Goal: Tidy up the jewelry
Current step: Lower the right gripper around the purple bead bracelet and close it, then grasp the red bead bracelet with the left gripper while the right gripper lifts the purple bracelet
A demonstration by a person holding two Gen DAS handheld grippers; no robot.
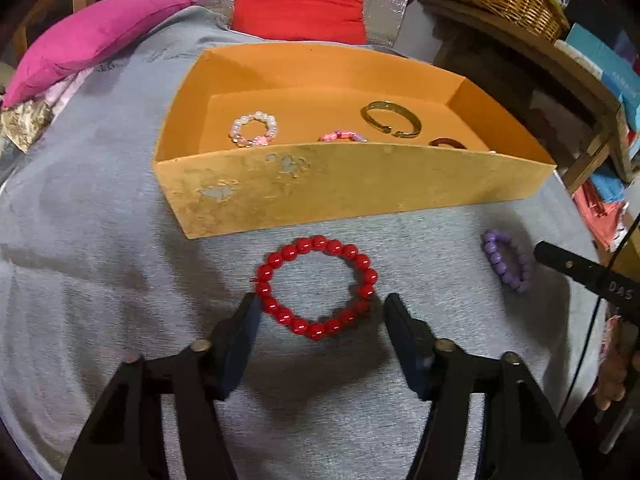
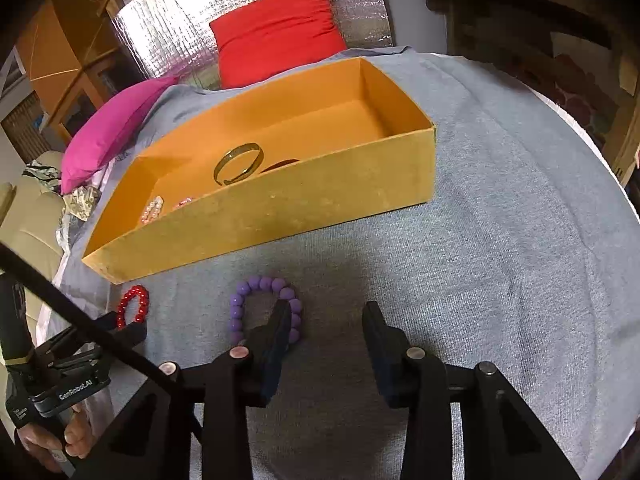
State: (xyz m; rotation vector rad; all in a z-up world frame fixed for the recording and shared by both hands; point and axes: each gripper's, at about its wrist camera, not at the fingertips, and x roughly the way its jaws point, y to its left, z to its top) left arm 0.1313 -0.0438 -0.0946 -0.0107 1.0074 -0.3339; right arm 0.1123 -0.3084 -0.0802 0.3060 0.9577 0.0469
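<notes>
Over the red bracelet [image 1: 316, 287] the left tongs [image 1: 318, 312] gape, seemingly untouching — right tongs [image 2: 326, 320] apart.

Two bracelets [image 1: 316, 286] [image 1: 506, 260] lie before the box [image 1: 352, 188] holding bangles [image 1: 391, 119].

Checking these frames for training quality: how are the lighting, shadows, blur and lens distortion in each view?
Left wrist view: strong fisheye bend, the box front wall bows; the left tool casts a soft shadow on the cloth below the red bracelet; the right edge is slightly smeared. Right wrist view: black vignette corners, glare on the foil, a dark shadow around the purple bracelet by the right tool; the centre is sharp.
</notes>
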